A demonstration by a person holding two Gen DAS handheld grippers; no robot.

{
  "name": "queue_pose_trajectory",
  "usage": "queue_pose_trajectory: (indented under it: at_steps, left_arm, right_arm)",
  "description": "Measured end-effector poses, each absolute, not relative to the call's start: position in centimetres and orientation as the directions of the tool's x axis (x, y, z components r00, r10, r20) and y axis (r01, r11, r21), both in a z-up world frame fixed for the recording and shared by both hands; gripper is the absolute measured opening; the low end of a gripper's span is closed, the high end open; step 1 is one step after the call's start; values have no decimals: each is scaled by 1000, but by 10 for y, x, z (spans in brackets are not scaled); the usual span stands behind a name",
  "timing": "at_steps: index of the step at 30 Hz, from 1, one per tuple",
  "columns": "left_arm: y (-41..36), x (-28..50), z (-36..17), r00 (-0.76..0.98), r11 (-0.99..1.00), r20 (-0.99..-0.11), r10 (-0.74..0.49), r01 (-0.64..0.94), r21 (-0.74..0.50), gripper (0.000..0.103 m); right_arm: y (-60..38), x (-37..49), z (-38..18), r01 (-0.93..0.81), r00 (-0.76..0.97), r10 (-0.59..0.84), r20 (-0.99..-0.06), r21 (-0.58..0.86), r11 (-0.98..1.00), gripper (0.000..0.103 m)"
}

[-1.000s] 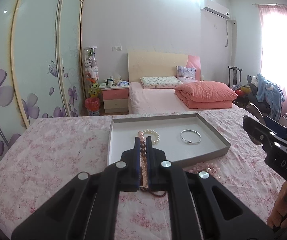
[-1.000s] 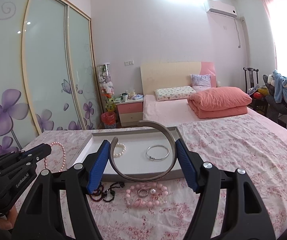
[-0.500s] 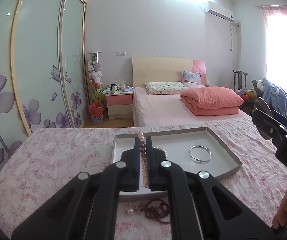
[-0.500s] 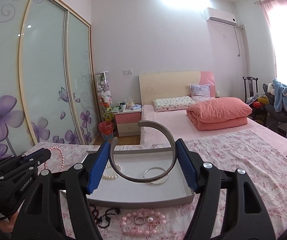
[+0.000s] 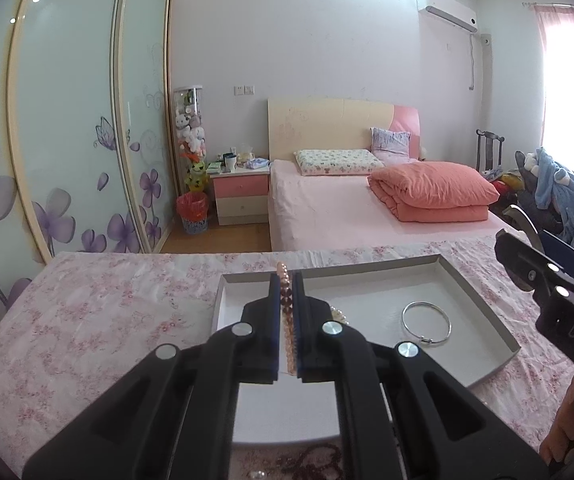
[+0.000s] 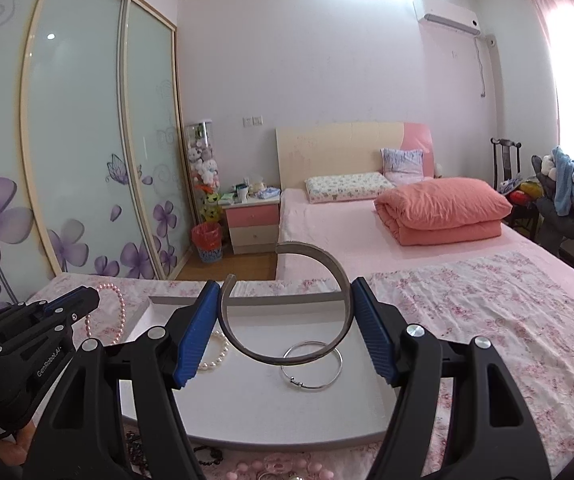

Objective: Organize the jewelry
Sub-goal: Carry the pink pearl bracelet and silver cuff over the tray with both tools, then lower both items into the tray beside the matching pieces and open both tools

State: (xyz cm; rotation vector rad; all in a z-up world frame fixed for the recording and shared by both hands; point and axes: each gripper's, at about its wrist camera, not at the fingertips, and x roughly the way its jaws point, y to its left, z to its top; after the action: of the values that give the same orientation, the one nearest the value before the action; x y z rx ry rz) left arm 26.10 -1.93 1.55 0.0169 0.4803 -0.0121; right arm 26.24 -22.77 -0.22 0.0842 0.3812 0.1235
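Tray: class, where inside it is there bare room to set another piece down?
Free: the tray floor in front of the silver bangle and white pearl bracelet, toward the near rim. Crowded: the middle, where those two lie.

A pink beaded bracelet [image 5: 285, 320] stood pinched upright between the left hand-held gripper's [image 5: 286, 292] fingers. A wide grey open metal cuff [image 6: 287, 304] sat clamped across the right hand-held gripper [image 6: 287, 320]. Beyond both, a shallow white cardboard tray [image 6: 247, 400] held a thin silver bangle [image 6: 313, 366] and a white pearl bracelet [image 6: 215, 356], lying flat.
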Motion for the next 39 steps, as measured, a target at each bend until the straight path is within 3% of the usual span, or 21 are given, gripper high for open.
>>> queue_pose_trajectory:
  at_steps: [9,18,22,35,39]
  left_arm:
    - [-24,296,-18,850,999,-527,-16,29,17,7]
    - [-25,318,-37,817,999,-576,-30,40,6,9]
    - [-20,321,-38,811,999,-584,-36,31,-18,20]
    - [17,291,-5,836,996,-549,29,-67,-50,20]
    - [25,263,2,845,997,-533,37,-69,-40,26]
  right_arm:
    - [-226,306,-39,-86,848,150,-508,146,985,67]
    - [-223,329,-59,-75,786,175,-593,190,979,68]
    - [-227,324,-53,-68,802,170,-572,197,978,75]
    - [-240,291,-30,-60,834,151,-531,186,981,75]
    - [-242,272,-27,-70,835,153,-529,173,982,75]
